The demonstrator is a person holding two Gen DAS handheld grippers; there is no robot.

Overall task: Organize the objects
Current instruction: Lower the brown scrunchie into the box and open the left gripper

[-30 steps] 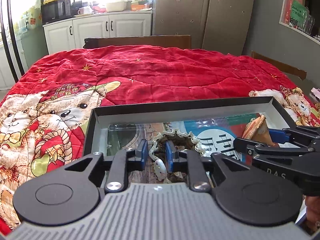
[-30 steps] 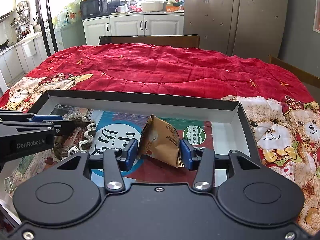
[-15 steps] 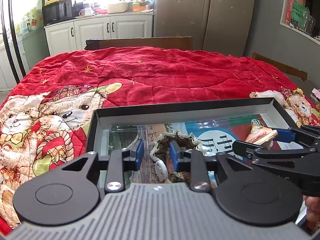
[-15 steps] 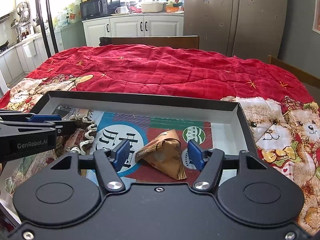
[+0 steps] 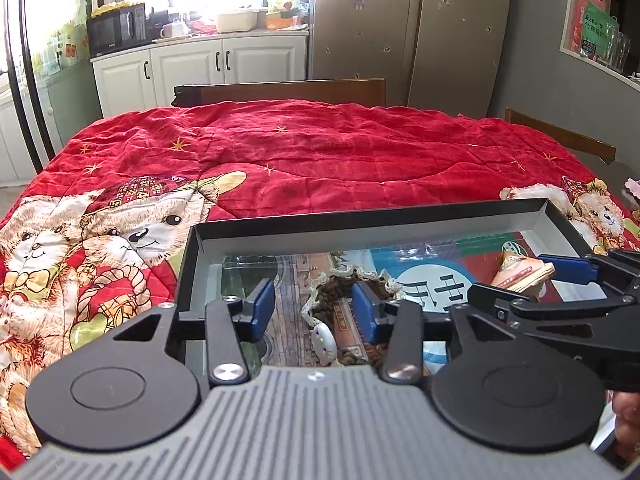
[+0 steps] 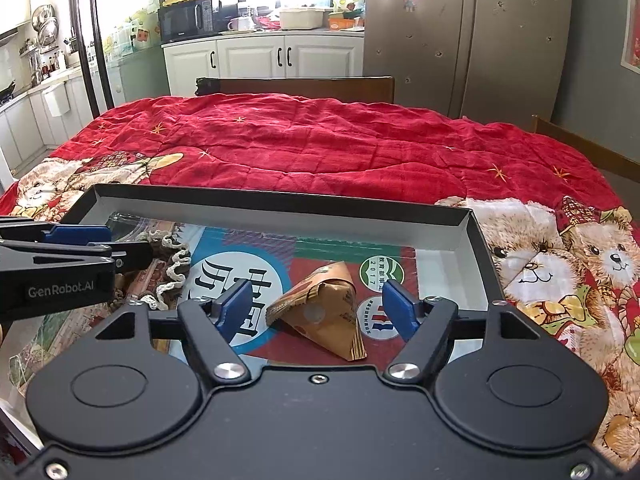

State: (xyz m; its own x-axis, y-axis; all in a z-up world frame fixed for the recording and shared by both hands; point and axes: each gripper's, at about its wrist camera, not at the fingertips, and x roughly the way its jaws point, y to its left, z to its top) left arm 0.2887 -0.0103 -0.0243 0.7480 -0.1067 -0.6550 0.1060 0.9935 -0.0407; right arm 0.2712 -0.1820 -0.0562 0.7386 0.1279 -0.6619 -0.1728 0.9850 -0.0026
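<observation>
Both tools opening — left tool (image 5: 314,312) over lace pouch (image 5: 352,280), right tool (image 6: 316,310) straddling packet (image 6: 324,312), untouched.

- The quilt (image 6: 340,152) over the counter is soft, matt red cloth, stitched and wrinkled.
- The tray (image 6: 280,216) has matt black rims and dull pale walls, perhaps cardboard.
- A glossy clear film (image 5: 420,250) covers the printed sheets inside.
- The packet (image 6: 324,312) is creased brown paper.
- The lace-edged piece (image 5: 352,284) looks like rough cloth.
- Both tongs (image 6: 316,312) (image 5: 314,312) are matt black plastic with smooth blue pads (image 6: 236,310) and shiny metal screws (image 6: 229,369).
</observation>
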